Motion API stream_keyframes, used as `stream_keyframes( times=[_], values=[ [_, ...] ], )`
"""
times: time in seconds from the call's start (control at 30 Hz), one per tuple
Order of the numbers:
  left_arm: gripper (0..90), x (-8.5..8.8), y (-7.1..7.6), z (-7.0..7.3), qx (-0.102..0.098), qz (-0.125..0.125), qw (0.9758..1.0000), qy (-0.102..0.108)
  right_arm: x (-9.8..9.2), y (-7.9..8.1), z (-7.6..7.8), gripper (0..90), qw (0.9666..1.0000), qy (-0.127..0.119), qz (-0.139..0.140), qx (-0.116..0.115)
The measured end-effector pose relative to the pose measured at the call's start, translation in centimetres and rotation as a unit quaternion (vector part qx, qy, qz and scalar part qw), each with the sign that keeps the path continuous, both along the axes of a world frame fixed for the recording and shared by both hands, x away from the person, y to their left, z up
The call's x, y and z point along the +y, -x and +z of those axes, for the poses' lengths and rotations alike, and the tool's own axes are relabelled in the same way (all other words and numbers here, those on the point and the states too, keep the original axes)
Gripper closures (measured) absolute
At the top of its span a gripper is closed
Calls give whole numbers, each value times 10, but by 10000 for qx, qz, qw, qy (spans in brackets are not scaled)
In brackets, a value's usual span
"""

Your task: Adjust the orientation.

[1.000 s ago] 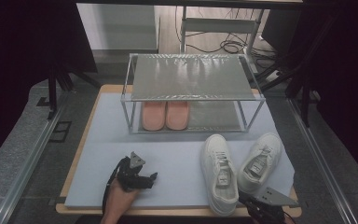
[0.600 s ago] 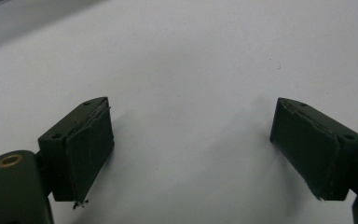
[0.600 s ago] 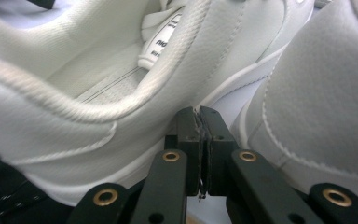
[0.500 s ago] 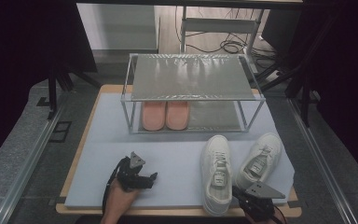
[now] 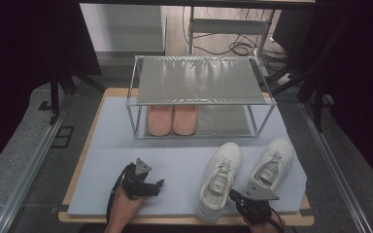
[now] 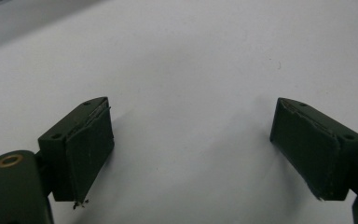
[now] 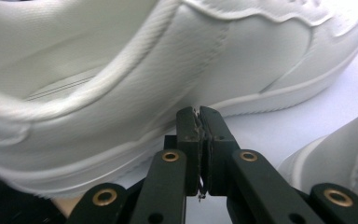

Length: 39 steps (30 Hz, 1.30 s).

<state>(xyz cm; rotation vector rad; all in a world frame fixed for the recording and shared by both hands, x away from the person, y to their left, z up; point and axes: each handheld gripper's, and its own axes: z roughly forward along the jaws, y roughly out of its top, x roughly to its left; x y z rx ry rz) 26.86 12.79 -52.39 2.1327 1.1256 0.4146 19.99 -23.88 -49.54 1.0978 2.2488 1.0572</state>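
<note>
Two-tier metal rack (image 5: 200, 80) at the far half of the grey mat (image 5: 175, 162) on the worktop (image 5: 85, 155); top shelf bare, lower shelf holding a pair of pink slippers (image 5: 172, 120) side by side at its left, with free room to their right.

Two white sneakers on the mat's near right: left sneaker (image 5: 219, 178) toe toward the rack, heel at the mat's near edge; right sneaker (image 5: 272, 162) angled beside it, just apart, close to the mat's right edge.

Right gripper (image 5: 237, 198) low at the near edge, pointing up-left between the two heels, fingers pressed together with nothing between them, tips just against the left sneaker's (image 7: 135, 84) heel side near the sole, seen close in the right gripper view; right sneaker (image 7: 340, 154) at that view's lower right.

Left gripper (image 5: 156, 185) held in the hand (image 5: 122, 208) at the mat's near left, resting low, pointing right, fingers (image 6: 86, 149) spread wide over bare mat (image 6: 191, 70), holding nothing.

Wide open mat between left gripper and sneakers, and between rack front and sneaker toes.
</note>
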Motion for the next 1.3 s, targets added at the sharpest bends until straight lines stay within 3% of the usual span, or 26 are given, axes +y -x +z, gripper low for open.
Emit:
stream_keyframes(
  times=[0.17,0.33,1.07,1.3],
  values=[
    [132,0,0,0,0,0,10000,0,0,-8,4,875,9997,-29,-244,-57],
    [132,0,0,0,-1,0,10000,-1,5,-12,3,879,9996,-89,-247,-66],
    [132,0,0,0,-3,0,10000,3,49,-28,1,874,9994,-207,271,-19],
    [132,0,0,0,0,0,10000,4,32,-32,3,874,9993,40,-369,-84]
  ],
)
